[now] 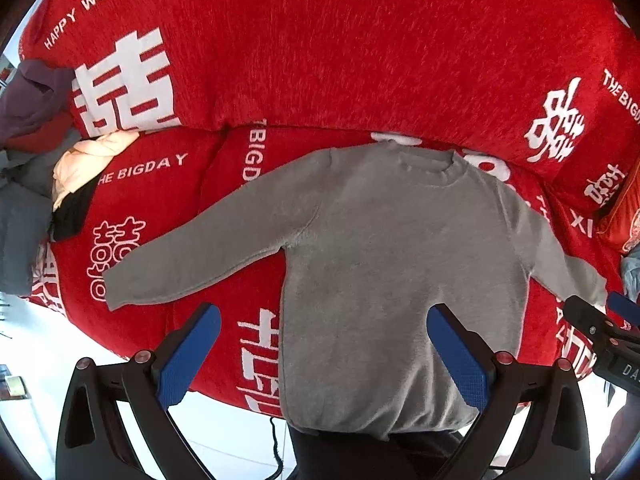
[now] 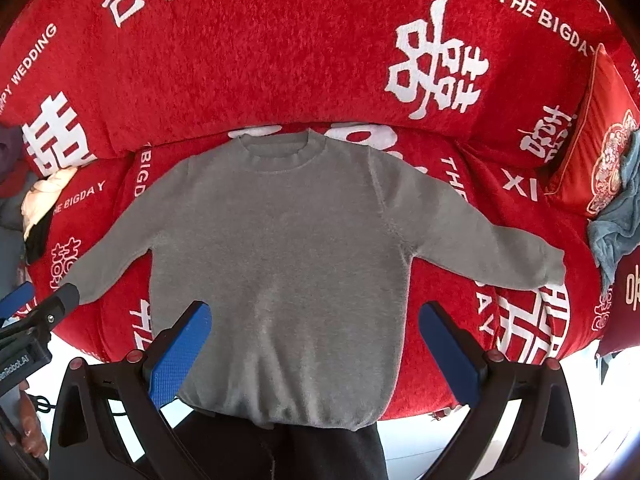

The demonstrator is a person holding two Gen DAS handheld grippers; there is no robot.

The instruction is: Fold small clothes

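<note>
A small grey knit sweater [image 1: 400, 264] [image 2: 288, 256] lies flat on a red sofa seat, collar away from me, both sleeves spread out to the sides. My left gripper [image 1: 324, 344] hovers open over the sweater's lower left part, nothing between its blue pads [image 1: 188, 356]. My right gripper [image 2: 316, 340] hovers open over the hem area, also holding nothing. In the left wrist view the right gripper [image 1: 600, 320] shows at the right sleeve's cuff. In the right wrist view the left gripper [image 2: 36, 312] shows by the left sleeve's cuff.
The red sofa cover [image 1: 320, 60] [image 2: 280, 60] with white lettering spans seat and backrest. A pile of clothes [image 1: 48, 152] sits at the left end; a red cushion [image 2: 600, 132] and blue cloth [image 2: 620, 220] at the right. White floor [image 1: 60, 352] lies below the seat edge.
</note>
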